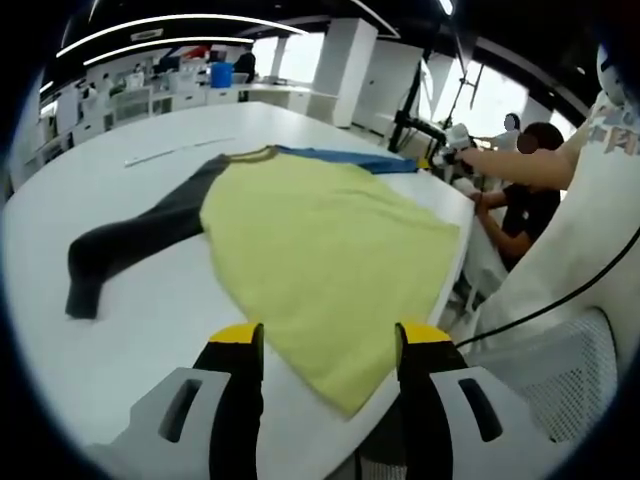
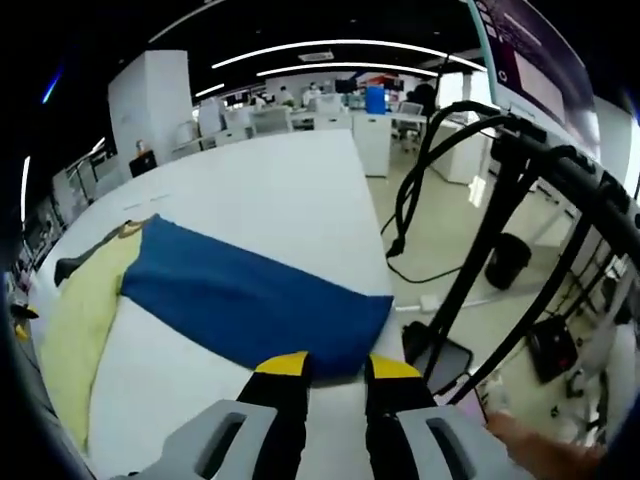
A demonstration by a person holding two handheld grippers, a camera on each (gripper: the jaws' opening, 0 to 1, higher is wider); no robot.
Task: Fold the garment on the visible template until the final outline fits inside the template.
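garment (image 1: 330, 250) | hem between left jaws | blue sleeve (image 2: 250, 295) seemingly touching right jaws

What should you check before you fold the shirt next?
1. Left gripper open over the yellow hem: ok.
2. Right gripper at the blue sleeve end: ok; whether it pinches cloth: cannot tell.
3. Shirt lying flat on the table: ok.
4. Grey sleeve spread out, in view: ok.
5. Template outline visible: cannot tell.
6. Hem near the table edge, may slip: not ok.
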